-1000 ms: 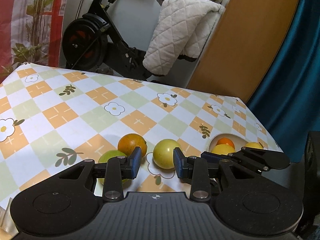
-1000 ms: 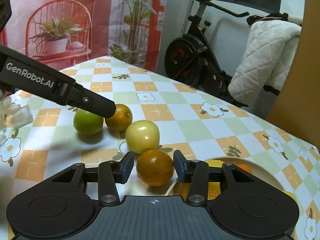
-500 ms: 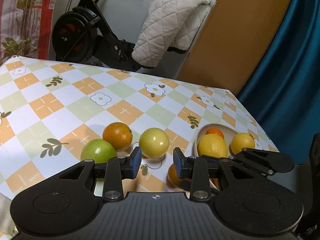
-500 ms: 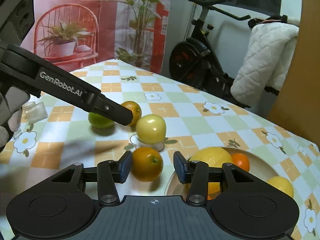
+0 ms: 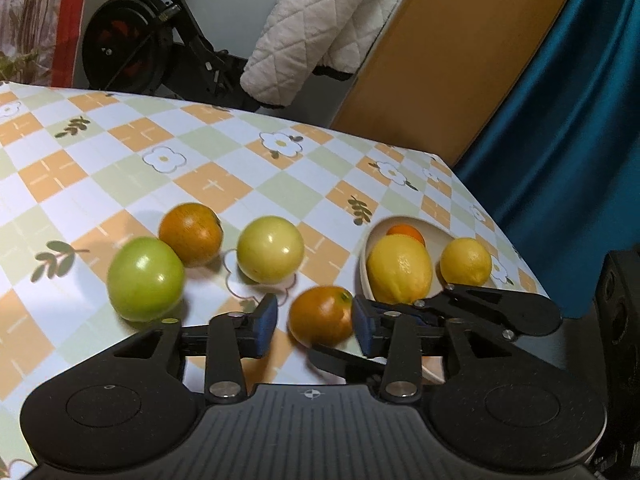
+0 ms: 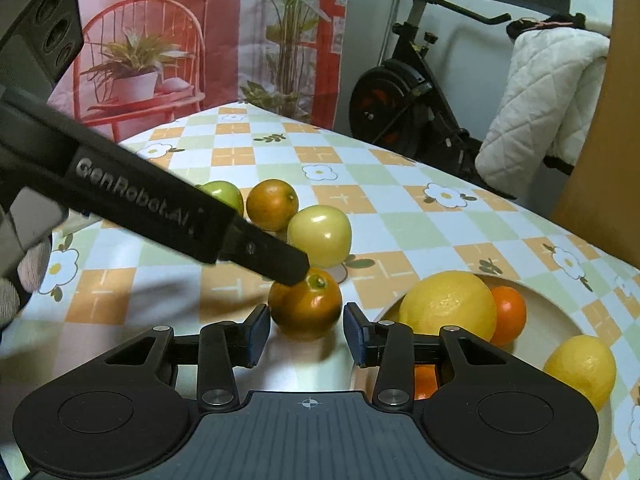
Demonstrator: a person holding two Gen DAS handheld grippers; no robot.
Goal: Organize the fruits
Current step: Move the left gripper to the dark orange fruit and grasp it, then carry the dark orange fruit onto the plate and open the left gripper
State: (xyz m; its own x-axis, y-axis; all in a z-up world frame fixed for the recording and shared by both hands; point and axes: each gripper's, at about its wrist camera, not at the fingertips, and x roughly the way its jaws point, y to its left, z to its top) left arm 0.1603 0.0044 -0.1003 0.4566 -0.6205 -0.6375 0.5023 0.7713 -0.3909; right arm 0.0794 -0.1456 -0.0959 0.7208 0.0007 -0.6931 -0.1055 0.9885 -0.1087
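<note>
A small orange [image 6: 306,304] lies on the checked tablecloth [image 6: 400,224] just left of a cream bowl [image 6: 560,316]. My right gripper [image 6: 306,334] has its closing jaws on either side of the orange's near half, the pads not visibly pressing. My left gripper [image 5: 316,322] comes in from the left. Its jaws are opening around the same orange [image 5: 322,314], with a gap at the left pad. One left finger [image 6: 280,260] touches the orange's top. The bowl [image 5: 374,236] holds a big lemon [image 5: 400,268], a small lemon [image 5: 466,262] and a small orange [image 5: 406,232].
Three loose fruits lie further left: a green apple [image 5: 146,278], another orange [image 5: 190,234] and a yellow-green apple [image 5: 270,250]. Beyond the table's far edge stand an exercise bike [image 5: 132,52], a quilted white cloth [image 5: 320,28], a wooden panel [image 5: 460,48] and a teal curtain [image 5: 580,128].
My left gripper has swung right and down, from in front of the yellow-green apple to the orange by the bowl, and its jaws have widened. The right gripper stays at the orange, jaws slightly narrower.
</note>
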